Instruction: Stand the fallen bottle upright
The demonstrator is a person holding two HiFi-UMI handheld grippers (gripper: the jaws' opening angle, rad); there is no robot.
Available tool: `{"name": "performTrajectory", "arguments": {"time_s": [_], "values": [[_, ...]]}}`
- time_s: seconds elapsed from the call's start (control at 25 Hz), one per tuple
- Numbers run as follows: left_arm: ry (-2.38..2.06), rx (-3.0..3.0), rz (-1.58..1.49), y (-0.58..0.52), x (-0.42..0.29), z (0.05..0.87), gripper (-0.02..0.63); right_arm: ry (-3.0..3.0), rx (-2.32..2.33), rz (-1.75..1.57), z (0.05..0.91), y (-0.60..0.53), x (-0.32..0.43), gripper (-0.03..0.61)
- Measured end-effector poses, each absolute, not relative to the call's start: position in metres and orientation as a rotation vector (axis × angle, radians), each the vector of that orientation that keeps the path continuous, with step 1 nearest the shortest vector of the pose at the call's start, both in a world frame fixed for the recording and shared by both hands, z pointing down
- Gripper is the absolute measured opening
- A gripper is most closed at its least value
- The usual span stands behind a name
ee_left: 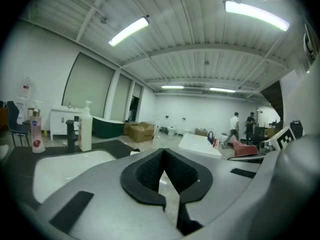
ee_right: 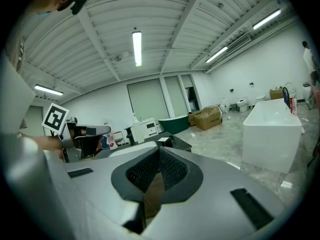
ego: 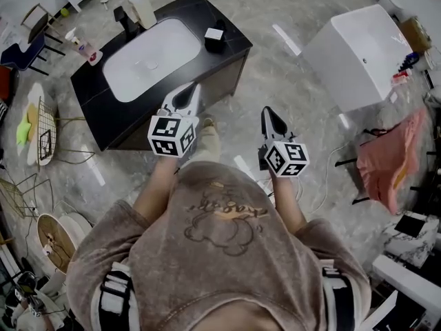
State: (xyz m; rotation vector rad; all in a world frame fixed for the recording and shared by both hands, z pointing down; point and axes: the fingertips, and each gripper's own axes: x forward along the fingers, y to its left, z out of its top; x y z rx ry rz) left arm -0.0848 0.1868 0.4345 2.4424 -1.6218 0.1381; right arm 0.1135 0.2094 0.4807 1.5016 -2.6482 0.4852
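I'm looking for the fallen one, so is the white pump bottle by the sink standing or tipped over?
Standing. The white pump bottle sits on its base, pump on top, beside the black faucet.

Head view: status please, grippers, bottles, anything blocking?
Grippers: left gripper, right gripper shut, empty. No fallen bottle seen; pump bottle, spray bottle upright on vanity. Nothing blocking.

Black vanity counter, white basin inset; pump bottle, spray bottle, black box on top.

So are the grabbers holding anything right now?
Nothing. The left gripper and the right gripper are both shut, with nothing between their jaws.
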Motion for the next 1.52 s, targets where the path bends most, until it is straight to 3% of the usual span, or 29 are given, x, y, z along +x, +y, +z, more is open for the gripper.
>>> {"name": "performTrajectory", "arguments": {"time_s": [0.84,1.52], "values": [[-1.561,2.484,0.188,-0.044,-0.109,0.399,0.018,-2.590,1.572,0.523,0.464,0.006,0.097,-0.005],[-1.385,2.508,0.207,-0.144,-0.116,0.415,0.018,-2.544,1.660,0.494,0.452,-0.092,0.075,-0.005]]}}
